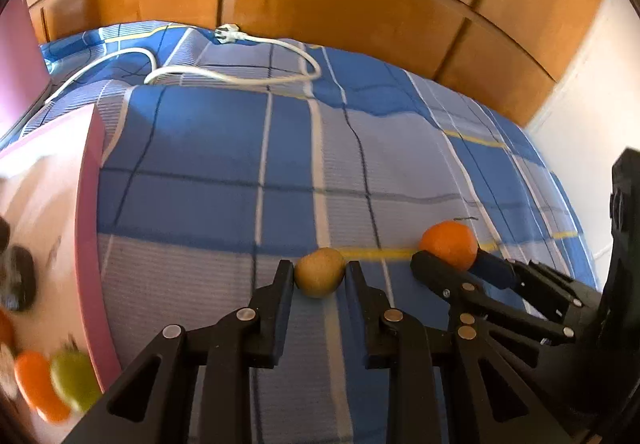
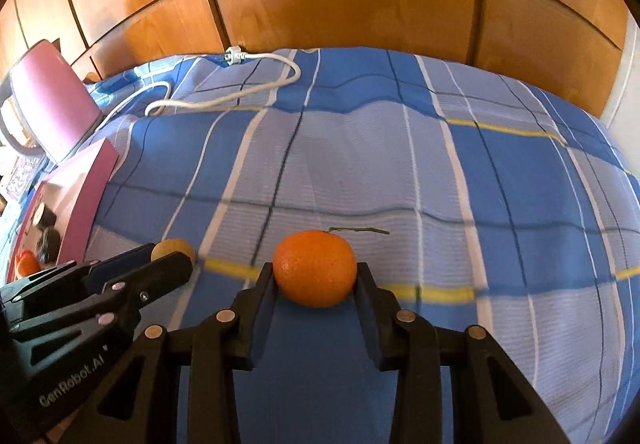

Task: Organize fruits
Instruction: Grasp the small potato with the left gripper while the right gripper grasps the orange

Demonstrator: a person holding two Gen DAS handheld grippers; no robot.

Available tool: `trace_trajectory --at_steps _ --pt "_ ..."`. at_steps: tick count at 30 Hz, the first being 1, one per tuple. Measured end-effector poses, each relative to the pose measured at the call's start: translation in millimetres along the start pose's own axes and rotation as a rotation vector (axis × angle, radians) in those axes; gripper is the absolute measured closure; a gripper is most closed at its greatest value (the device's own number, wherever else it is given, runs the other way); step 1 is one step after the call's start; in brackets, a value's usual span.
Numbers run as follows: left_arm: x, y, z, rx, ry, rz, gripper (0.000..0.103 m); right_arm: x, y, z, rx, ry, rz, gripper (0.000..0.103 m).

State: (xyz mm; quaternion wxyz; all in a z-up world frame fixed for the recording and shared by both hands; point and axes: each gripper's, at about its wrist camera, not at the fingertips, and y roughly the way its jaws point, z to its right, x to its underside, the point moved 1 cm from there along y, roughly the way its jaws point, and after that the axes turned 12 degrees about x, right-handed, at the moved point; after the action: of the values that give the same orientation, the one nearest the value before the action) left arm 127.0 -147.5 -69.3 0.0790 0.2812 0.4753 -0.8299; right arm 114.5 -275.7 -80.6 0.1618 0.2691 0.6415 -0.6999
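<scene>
My left gripper [image 1: 320, 271] is shut on a small yellow-brown fruit [image 1: 320, 271], just above the blue checked bedspread. My right gripper [image 2: 316, 273] is shut on an orange [image 2: 315, 268]. The two grippers are side by side; the orange [image 1: 449, 244] and the right gripper [image 1: 456, 264] show at the right of the left wrist view. The left gripper [image 2: 168, 258] with the yellow-brown fruit [image 2: 172, 246] shows at the left of the right wrist view. A pink box [image 1: 86, 228] at the left holds an orange fruit [image 1: 38, 384], a green fruit [image 1: 74, 380] and dark fruits.
A white power cable with a plug [image 1: 228, 33] lies on the far side of the bed, also in the right wrist view [image 2: 236, 55]. Wooden wardrobe doors [image 2: 340, 4] stand behind the bed. The pink box lid [image 2: 52, 100] stands open at the left.
</scene>
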Motion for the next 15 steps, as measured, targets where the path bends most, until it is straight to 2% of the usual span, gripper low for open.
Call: trace_trajectory --at_steps 10,15 --pt "45.8 -19.2 18.7 0.012 0.044 -0.017 0.078 42.3 -25.0 11.9 -0.001 0.022 -0.001 0.064" --pt "60.9 -21.6 32.6 -0.009 0.112 -0.008 0.078 52.6 -30.3 16.3 -0.007 0.049 0.01 0.064"
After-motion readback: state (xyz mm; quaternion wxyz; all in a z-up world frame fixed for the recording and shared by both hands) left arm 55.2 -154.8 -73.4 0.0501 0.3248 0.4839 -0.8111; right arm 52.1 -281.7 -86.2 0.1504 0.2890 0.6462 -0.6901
